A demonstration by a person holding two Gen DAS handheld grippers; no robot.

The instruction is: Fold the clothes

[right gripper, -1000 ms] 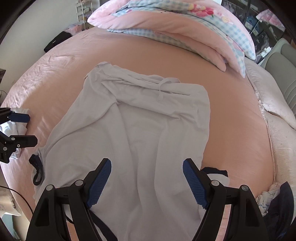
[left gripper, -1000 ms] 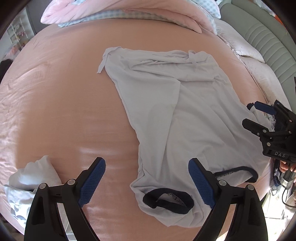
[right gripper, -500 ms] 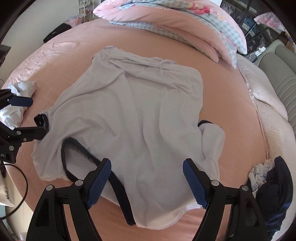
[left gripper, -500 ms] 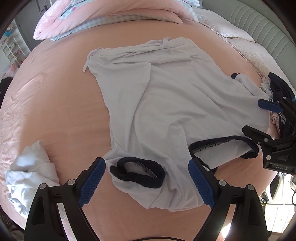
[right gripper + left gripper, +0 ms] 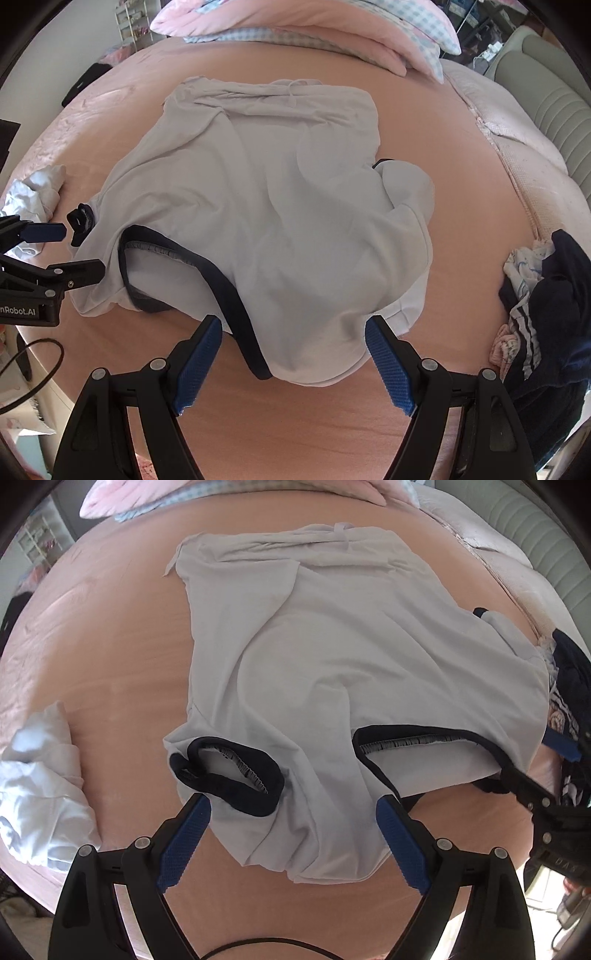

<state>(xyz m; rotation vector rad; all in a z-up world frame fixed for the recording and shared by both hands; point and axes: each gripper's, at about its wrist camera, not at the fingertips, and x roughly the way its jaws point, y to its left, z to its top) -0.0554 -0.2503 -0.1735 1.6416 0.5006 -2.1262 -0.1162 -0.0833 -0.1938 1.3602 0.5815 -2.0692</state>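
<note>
My pale grey cotton T-shirt with navy trim (image 5: 332,672) lies on the pink bedsheet (image 5: 110,657), hem at 12 o'clock, collar (navy-edged) at 6, just ahead of my left claw (image 5: 293,843) and right claw (image 5: 293,363), both spread wide, grasping nothing.

We are drawing both grippers back toward the near edge of the bed (image 5: 110,672), so more of the pink sheet is opening up below the white T-shirt (image 5: 351,657). The left gripper (image 5: 291,834) is now hanging, jaws spread, over the shirt's near hem, with the navy-trimmed sleeve opening (image 5: 236,771) showing just ahead of its left finger. The right gripper (image 5: 293,354) is sitting wide apart at the shirt's near corner, where a second ago it was over the middle of the cloth. The navy neckline (image 5: 207,273) and the far sleeve (image 5: 406,184) are coming fully into view, and the dark clothes pile (image 5: 546,302) is appearing at the right.
</note>
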